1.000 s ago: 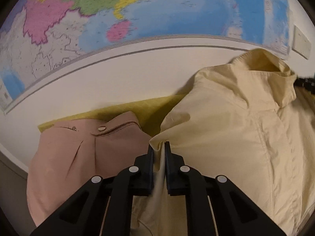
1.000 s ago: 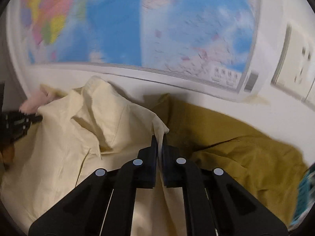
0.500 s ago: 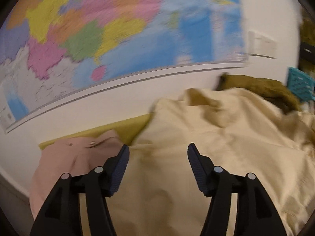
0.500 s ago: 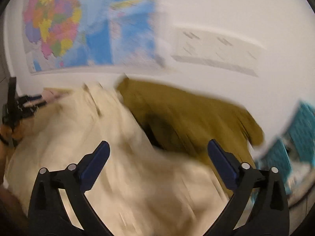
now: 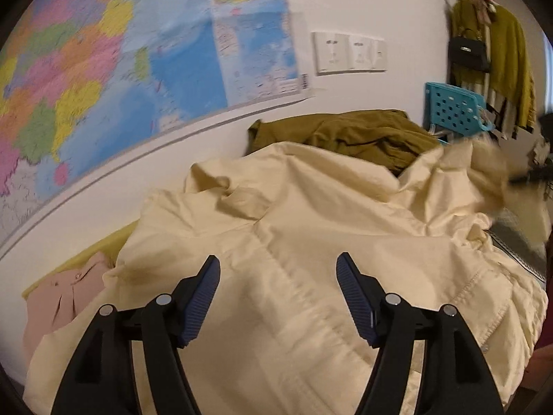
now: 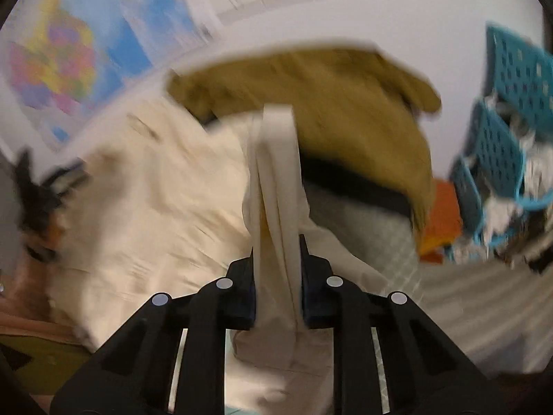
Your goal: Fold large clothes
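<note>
A large cream-yellow jacket [image 5: 293, 249] lies spread out, front up, collar toward the wall. My left gripper [image 5: 278, 276] hovers open and empty just above its chest. My right gripper [image 6: 276, 259] is shut on a bunched strip of the cream jacket [image 6: 276, 180], which rises between its fingers. The rest of the jacket [image 6: 145, 190] spreads to the left in the blurred right wrist view. The right gripper shows blurred at the far right of the left wrist view [image 5: 525, 173], holding the jacket's edge.
An olive-brown garment [image 5: 345, 135] lies crumpled behind the jacket against the wall, also in the right wrist view [image 6: 345, 103]. A pink garment [image 5: 58, 297] lies at the left on a yellow cloth. A teal basket [image 5: 452, 107] stands right. A map [image 5: 103, 69] covers the wall.
Both grippers opened and let go of the jacket's shoulders, and it dropped flat. The right gripper then swung right and closed on the jacket's edge. The left stayed open.
</note>
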Demonstrator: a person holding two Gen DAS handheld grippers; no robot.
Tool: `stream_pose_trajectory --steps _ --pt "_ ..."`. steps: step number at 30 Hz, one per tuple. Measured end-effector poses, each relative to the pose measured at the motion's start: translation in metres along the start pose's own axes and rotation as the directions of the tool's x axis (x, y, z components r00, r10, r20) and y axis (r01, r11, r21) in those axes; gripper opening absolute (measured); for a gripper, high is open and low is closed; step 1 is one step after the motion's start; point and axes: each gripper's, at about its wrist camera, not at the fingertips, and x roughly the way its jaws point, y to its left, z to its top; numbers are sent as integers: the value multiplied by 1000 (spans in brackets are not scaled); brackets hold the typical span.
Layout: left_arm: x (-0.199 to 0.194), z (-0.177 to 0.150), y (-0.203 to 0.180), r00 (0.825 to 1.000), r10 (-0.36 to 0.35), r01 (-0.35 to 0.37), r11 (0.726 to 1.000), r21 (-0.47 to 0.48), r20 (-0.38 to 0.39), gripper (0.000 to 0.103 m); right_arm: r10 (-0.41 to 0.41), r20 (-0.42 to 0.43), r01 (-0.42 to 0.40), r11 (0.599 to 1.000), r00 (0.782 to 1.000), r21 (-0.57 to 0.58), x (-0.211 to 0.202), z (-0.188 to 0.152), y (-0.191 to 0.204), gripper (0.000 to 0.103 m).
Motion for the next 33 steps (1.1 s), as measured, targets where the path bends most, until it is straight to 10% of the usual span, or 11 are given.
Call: stream_pose_trajectory --steps 8,13,19,22,27,33 --pt "-23 -1 16 996 -68 71 996 -46 57 72 287 36 -268 928 957 -260 -91 56 127 18" --pt "-32 -9 36 993 -93 100 989 -105 72 72 405 -167 -437 846 899 -306 -23 64 211 19" --pt "-52 -34 54 991 -95 107 984 -144 91 78 490 -305 -558 806 817 -199 82 72 262 53" --pt "-61 -51 60 988 -129 141 978 -154 80 79 496 -276 -548 820 823 -162 102 85 250 54" --pt "-59 -73 42 959 -279 282 955 -90 37 87 231 -145 -259 941 962 -220 123 115 202 68" --pt "-21 -84 -13 910 -370 385 921 52 -185 93 26 -237 -79 972 971 -220 194 131 175 67"
